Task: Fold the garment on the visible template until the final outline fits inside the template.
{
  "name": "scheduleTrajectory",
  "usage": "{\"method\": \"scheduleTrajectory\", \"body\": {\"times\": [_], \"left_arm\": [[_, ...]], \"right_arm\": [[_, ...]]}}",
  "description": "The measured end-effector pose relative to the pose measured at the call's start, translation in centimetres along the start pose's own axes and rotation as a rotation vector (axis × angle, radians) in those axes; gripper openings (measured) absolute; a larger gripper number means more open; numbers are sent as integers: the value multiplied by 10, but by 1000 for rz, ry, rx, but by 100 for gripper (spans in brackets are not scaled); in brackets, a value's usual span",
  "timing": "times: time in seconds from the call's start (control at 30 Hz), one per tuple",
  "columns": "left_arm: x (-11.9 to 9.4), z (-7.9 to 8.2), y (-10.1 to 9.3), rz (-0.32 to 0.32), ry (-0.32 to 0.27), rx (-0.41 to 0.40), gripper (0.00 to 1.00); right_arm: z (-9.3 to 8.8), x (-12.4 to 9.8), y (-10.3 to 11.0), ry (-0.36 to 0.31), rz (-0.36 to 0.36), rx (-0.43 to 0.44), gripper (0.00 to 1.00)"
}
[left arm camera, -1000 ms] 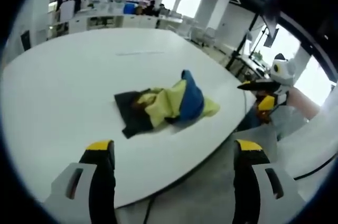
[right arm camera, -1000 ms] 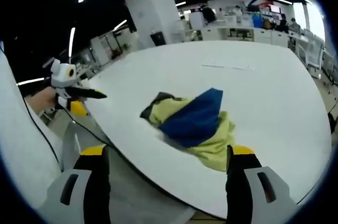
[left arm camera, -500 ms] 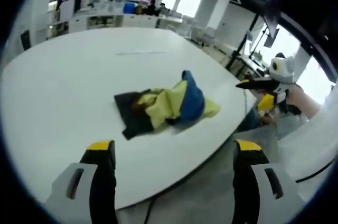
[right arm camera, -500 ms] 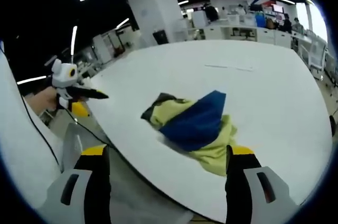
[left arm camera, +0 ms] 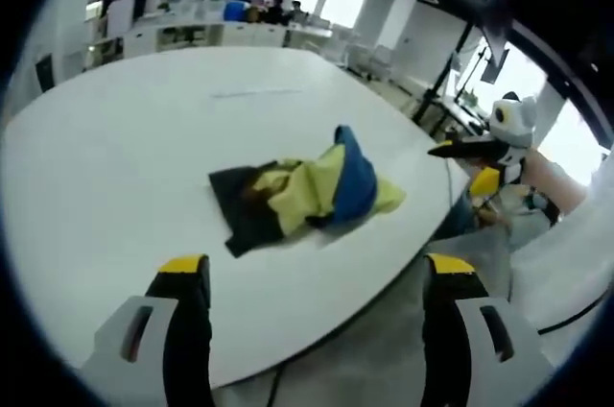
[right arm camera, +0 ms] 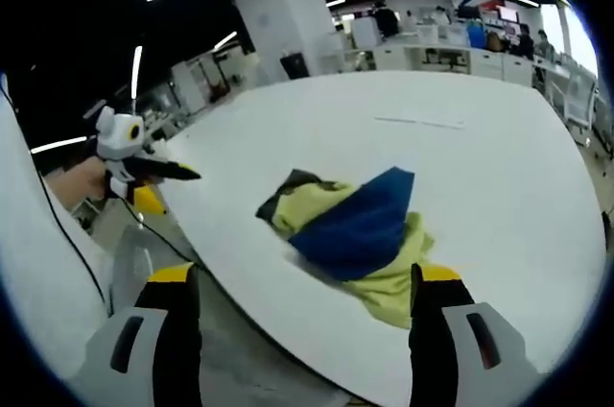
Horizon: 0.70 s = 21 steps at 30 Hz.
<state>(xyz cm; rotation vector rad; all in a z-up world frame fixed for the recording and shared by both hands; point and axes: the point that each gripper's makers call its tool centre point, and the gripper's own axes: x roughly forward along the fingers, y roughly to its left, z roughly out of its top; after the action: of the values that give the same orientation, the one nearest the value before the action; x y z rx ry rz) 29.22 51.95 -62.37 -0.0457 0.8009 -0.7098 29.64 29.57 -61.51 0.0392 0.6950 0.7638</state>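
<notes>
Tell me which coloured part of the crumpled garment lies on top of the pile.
The blue panel of the garment lies on top, draped over the yellow fabric; the black part lies flat on the white table at one side.

Tabletop (left arm camera: 115,157) ahead of my jaws: white, smooth, matt, with only a soft sheen where the ceiling lights fall. Garment (left arm camera: 305,191) beyond my left gripper (left arm camera: 317,277): soft cloth, crumpled and creased, dull yellow and blue panels with no shine; the dark patch under its far-left side looks matt, material I cannot tell. My jaws look like hard plastic, black and pale grey shells, semi-gloss, capped with yellow tips. Same plastic finish on my right gripper (right arm camera: 305,277). Floor below the tabletop edge: grey, slightly glossy.
</notes>
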Motion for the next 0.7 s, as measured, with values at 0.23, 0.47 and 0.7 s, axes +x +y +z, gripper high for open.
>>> {"method": "scheduleTrajectory", "body": {"times": [0.23,0.47,0.7], "left_arm": [[9,2,1,-5,1,2,88],[16,4,-1,-14,12,9,87],[19,10,2,-13,3,17,86]], "right_arm": [[3,5,-5,-5,10,-9,89],[6,8,-9,-11,14,-12,89],[12,14,-9,-12,23,-27,88]]}}
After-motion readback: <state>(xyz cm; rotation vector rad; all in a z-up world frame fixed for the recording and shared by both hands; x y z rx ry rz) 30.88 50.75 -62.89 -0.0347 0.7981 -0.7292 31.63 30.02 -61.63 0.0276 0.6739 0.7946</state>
